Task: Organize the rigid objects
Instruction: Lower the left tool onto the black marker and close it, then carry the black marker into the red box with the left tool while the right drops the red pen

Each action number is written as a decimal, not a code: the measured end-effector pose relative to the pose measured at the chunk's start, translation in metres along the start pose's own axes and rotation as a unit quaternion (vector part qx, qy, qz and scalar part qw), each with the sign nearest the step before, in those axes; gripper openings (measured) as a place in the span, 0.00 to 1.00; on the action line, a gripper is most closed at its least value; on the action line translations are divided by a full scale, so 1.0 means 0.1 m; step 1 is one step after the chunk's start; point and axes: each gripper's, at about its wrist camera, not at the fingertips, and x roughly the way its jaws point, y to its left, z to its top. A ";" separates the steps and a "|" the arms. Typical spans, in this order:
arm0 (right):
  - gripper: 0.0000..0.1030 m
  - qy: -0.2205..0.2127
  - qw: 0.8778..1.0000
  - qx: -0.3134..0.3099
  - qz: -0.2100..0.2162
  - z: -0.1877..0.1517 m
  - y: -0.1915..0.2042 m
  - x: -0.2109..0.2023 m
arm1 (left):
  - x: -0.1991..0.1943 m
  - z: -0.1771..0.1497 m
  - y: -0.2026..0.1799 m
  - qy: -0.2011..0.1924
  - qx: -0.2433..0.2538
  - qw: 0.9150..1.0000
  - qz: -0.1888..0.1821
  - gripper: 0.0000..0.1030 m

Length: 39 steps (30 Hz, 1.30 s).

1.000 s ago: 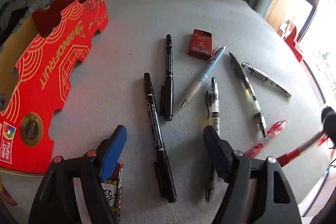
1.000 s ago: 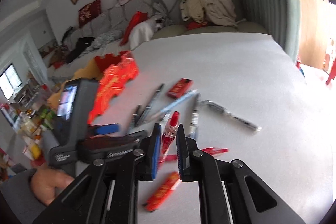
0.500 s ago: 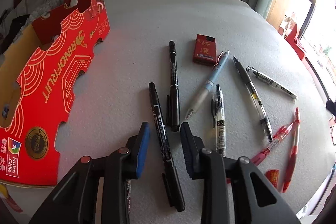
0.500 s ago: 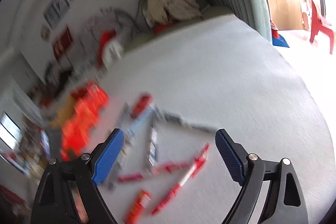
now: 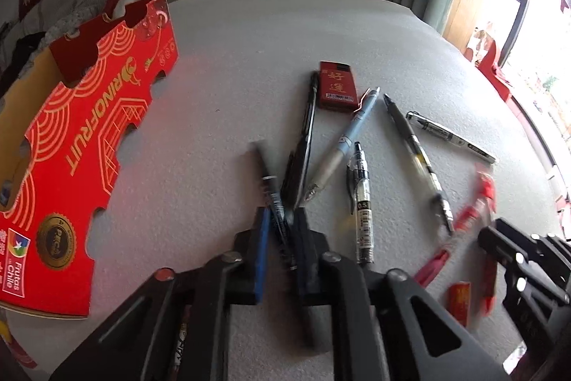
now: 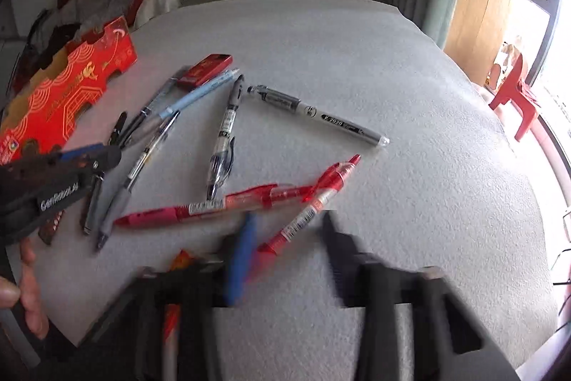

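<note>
- The left gripper (image 5: pixel 280 231) points steeply down, its jaws closing with a black marker pen (image 5: pixel 273 202) pinched between the pads.
- The right gripper (image 6: pixel 285 249) tilts down and is blurred; its jaws are closing, apparently apart either side of a red pen (image 6: pixel 307 213).
- A hand (image 6: pixel 25 288) shows at the near left edge.

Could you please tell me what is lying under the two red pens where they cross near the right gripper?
Only the grey table shows beneath the two red pens. One red pen lies over the other where they cross. Their near ends are blurred behind the right gripper, so anything there stays hidden.
</note>
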 end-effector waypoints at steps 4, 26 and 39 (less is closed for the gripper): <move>0.10 -0.002 0.999 0.023 0.022 0.02 -0.16 -0.05 | -0.03 -0.01 0.11 0.003 -0.026 0.999 -0.035 0.09; 0.10 -0.108 0.986 -0.013 0.127 0.28 0.26 -0.72 | -0.57 0.07 0.02 -0.060 -0.023 0.998 0.012 0.09; 0.10 -0.146 0.963 -0.091 0.208 0.87 1.26 -0.94 | -1.29 0.35 0.71 -0.132 -0.062 0.988 0.056 0.09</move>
